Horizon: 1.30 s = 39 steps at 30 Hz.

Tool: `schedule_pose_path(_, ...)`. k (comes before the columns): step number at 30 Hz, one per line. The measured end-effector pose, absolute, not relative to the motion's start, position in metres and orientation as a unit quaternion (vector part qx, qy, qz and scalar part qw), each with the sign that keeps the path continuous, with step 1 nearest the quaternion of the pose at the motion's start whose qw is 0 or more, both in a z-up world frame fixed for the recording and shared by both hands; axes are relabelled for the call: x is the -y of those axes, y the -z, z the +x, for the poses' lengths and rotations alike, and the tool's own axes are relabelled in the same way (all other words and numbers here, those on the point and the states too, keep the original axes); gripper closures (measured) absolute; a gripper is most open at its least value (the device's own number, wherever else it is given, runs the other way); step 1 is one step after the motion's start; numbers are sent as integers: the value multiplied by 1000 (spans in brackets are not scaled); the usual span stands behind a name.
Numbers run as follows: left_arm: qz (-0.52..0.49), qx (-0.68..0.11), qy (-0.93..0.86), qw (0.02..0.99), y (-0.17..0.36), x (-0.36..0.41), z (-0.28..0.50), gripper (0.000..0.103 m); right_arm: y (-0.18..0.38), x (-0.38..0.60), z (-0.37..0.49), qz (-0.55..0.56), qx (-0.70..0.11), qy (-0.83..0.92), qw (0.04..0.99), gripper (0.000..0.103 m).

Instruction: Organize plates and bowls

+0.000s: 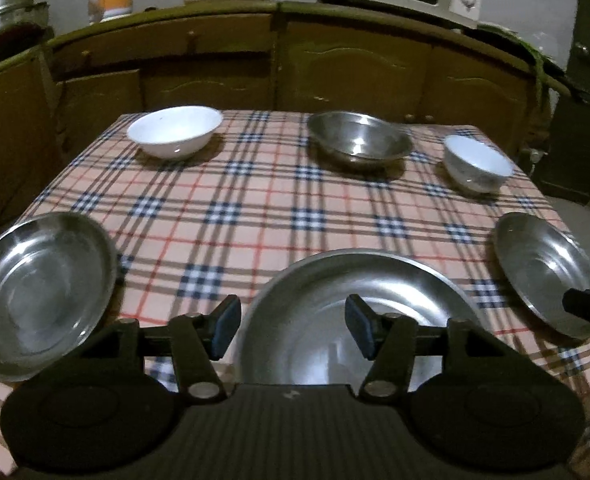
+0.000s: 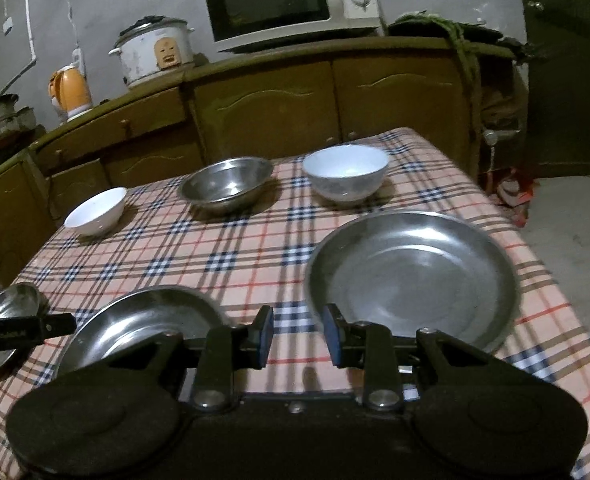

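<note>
Left gripper (image 1: pixel 293 330): jaws apart, nothing between the pads, poised over the near rim of the middle steel plate (image 1: pixel 359 320).
Right gripper (image 2: pixel 297 334): jaws narrowly apart, empty, above bare cloth between two plates; no contact visible.
Plates: three steel ones along the near edge of the checked tablecloth (image 1: pixel 255 208), namely left plate (image 1: pixel 43 292), middle plate, right plate (image 2: pixel 413 280); all separate, none stacked.
Bowls: far row, well apart, with wide white bowl (image 1: pixel 175 130) on the left, steel bowl (image 1: pixel 359 140) in the centre, deeper white bowl (image 1: pixel 477 168) near the far right corner.
Progress: likely early; nothing nested yet.
Risk, slip: thin polished rims, probably slick under the pads; shallow pinch could let a plate tip and clatter.
Risk, edge: right plate near the table's right edge, left plate near the left edge; a sideways nudge could push either off.
Risk, collision: both grippers close around the middle plate, so crossing paths could knock fingers together.
Risk, cloth: dragging a plate could bunch the fabric and shift the bowls.
</note>
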<state>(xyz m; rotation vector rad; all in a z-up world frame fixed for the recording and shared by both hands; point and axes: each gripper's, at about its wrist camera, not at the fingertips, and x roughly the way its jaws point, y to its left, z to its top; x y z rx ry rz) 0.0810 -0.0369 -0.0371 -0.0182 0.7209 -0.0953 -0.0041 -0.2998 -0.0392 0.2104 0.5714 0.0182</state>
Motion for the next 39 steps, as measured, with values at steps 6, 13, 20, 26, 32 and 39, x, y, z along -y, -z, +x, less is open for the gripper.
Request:
schedule_pose_path(6, 5, -343, 74, 936, 25, 73, 84, 44, 29, 330, -10, 101, -271, 12, 957, 68)
schedule_pose_path(13, 30, -330, 106, 938, 19, 117, 87, 44, 23, 375, -12, 108, -264, 46, 957, 65)
schedule_pose_path(20, 52, -329, 127, 934, 21, 154, 95, 41, 27, 423, -3, 120, -269, 77, 952, 54)
schedule_pose_path(26, 63, -340, 131, 929, 30, 178, 109, 36, 40, 447, 13, 140, -285, 96, 943, 32)
schedule_pose_path(32, 65, -370, 129, 918, 47, 195, 130, 35, 63, 460, 38, 166, -342, 103, 919, 30)
schedule_pose_path(39, 64, -405, 124, 904, 70, 214, 153, 36, 82, 471, 56, 201, -386, 111, 894, 30)
